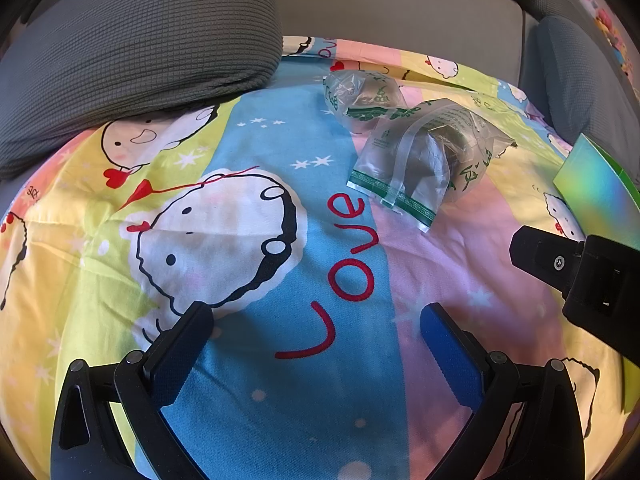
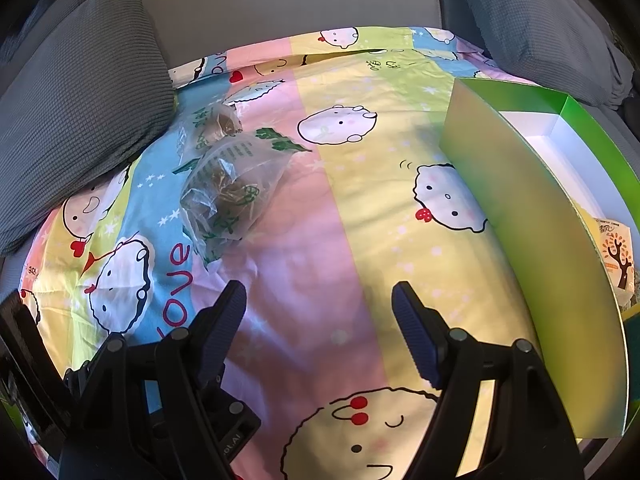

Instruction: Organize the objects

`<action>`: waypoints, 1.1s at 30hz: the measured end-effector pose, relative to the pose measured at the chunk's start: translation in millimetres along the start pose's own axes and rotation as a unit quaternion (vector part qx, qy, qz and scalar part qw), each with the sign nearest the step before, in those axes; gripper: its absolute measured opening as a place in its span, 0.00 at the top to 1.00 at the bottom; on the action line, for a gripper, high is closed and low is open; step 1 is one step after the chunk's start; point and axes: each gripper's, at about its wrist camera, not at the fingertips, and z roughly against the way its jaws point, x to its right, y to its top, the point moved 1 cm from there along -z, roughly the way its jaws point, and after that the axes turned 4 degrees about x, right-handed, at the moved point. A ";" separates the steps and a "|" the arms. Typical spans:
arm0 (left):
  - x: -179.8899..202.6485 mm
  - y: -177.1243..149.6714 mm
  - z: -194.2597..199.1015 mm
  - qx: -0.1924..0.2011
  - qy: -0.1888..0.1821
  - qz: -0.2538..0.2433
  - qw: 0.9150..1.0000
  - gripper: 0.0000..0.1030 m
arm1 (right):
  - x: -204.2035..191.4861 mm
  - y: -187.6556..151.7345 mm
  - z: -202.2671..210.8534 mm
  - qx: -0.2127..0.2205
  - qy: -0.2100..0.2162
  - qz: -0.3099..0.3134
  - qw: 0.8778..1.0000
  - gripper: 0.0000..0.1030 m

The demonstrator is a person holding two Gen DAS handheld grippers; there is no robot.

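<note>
Clear plastic bags (image 2: 228,184) sit on the sheet (image 2: 360,208), box (image 2: 560,184) off right. Both grippers, left (image 1: 316,344) and right (image 2: 320,320), gape wide, empty. I'd pinch the nearer bag's loose edge, not its bulge.

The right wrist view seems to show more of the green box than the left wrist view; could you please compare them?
Only the right wrist view shows the green box's white inside and a tree-printed packet in it. Only the left wrist view shows the whole word "Love". Both share two clear bags on the cartoon sheet, the grey cushion, and open, empty fingers.
</note>
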 end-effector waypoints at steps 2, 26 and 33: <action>0.0 0.0 0.0 0.000 0.000 0.000 1.000 0.00 | 0.3 0.0 -0.1 0.000 0.000 0.000 1.000 0.27; -0.1 -0.2 -0.3 0.000 0.000 0.000 1.000 0.00 | 1.5 0.8 0.1 0.000 0.003 0.001 1.000 0.27; 0.0 -0.3 -0.2 0.000 0.000 0.000 1.000 0.00 | 0.7 1.0 0.6 0.000 0.003 0.004 1.000 0.27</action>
